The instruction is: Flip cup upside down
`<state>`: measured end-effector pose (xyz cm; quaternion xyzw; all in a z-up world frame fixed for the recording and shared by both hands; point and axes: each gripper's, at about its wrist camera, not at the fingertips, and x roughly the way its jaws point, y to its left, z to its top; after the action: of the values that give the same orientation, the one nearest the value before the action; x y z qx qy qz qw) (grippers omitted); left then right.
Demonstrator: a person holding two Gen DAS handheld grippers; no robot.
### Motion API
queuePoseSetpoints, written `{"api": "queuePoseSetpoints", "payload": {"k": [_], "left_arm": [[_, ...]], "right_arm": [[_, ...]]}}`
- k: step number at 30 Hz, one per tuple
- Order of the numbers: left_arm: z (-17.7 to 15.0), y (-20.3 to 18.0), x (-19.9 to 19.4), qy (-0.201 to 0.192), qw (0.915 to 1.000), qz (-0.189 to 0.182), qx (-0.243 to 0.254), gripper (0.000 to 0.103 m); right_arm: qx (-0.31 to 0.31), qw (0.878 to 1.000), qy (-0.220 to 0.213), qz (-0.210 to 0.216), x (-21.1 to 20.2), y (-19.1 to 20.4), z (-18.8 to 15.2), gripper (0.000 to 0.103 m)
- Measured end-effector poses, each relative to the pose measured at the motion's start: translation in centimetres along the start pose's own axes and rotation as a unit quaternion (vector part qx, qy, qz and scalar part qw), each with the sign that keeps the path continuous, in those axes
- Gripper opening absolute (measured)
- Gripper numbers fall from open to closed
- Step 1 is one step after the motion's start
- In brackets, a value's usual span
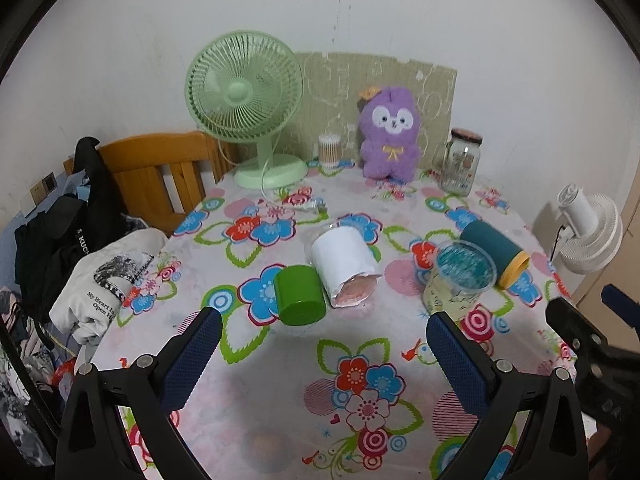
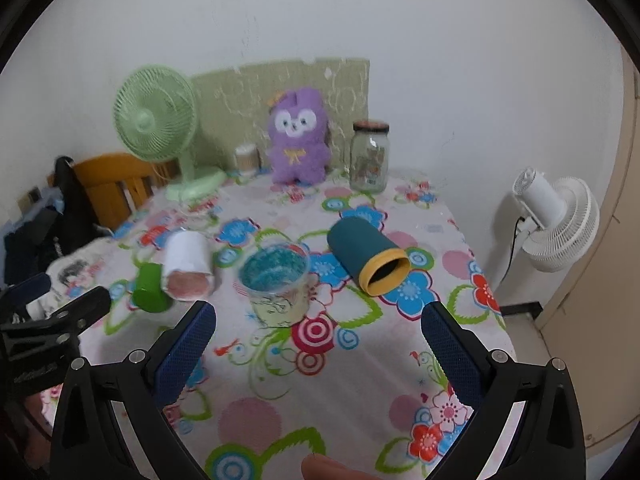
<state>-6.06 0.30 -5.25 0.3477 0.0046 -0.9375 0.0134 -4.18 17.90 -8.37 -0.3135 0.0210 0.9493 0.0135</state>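
Four cups are sitting mid-table, left to right: green cup [image 1: 300,294] lying sideways, white cup [image 1: 344,265] lying against it, clear cup [image 2: 277,289] standing upright with mouth up, teal cup [image 2: 366,255] lying with its yellow rim facing the camera. Left gripper [image 1: 323,354] and right gripper [image 2: 318,350] are both hanging spread wide, holding nothing, near edge of the floral tablecloth [image 2: 280,392]; green fan [image 1: 245,98] is standing at the back wall.
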Motion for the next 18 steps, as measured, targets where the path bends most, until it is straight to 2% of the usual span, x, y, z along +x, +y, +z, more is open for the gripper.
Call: {"api": "queuePoseSetpoints", "payload": {"k": [13,18], "left_arm": [[0.3,-0.5,7.2,0.068,0.9977,0.005,0.007,0.103],[0.4,-0.3,9.4,0.079,0.9966,0.017,0.013,0.103]], "right_arm": [[-0.013,0.992,0.106,0.067,9.2,0.6,0.5,0.103],[-0.028,0.988,0.124,0.082,11.6,1.3,0.5,0.103]]}}
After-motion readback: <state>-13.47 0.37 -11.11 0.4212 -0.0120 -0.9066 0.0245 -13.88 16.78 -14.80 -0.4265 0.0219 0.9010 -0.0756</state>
